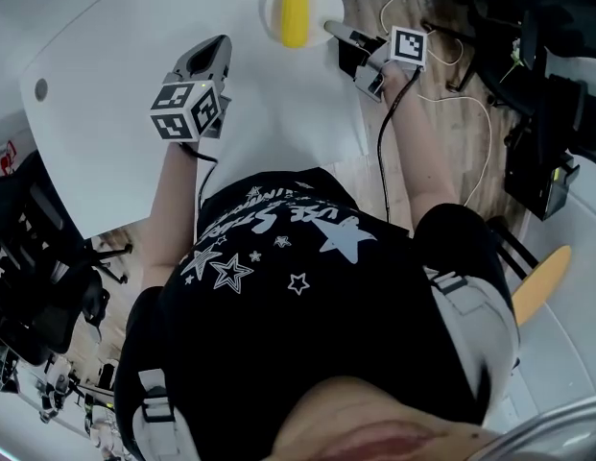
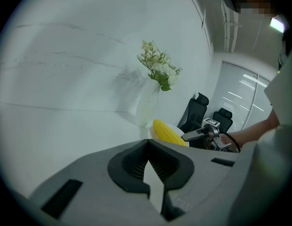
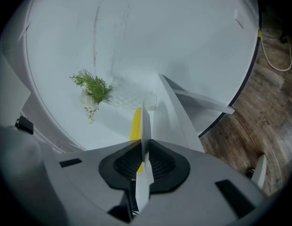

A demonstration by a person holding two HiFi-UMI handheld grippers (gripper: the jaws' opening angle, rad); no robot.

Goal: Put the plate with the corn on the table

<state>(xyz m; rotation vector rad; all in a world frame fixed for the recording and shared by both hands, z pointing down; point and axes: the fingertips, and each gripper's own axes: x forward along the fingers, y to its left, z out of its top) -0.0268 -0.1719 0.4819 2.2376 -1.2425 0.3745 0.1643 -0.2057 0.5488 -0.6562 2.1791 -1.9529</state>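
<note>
A white plate (image 1: pixel 326 6) carrying a yellow corn cob (image 1: pixel 295 10) is at the far part of the white table (image 1: pixel 115 113). My right gripper (image 1: pixel 342 35) is shut on the plate's right rim. In the right gripper view the plate (image 3: pixel 146 121) runs edge-on between the jaws, with the corn (image 3: pixel 135 124) behind it. My left gripper (image 1: pixel 213 54) hovers over the table to the left of the plate, shut with nothing in it. From the left gripper view (image 2: pixel 153 173) the corn (image 2: pixel 168 133) and the right gripper (image 2: pixel 202 134) lie ahead.
A clear vase with white flowers (image 2: pixel 157 69) stands just behind the plate. Black office chairs (image 2: pixel 195 109) are beyond the table. Cables (image 1: pixel 470 113) trail over the wooden floor at the right, near black equipment (image 1: pixel 542 161) and a yellow seat (image 1: pixel 539 281).
</note>
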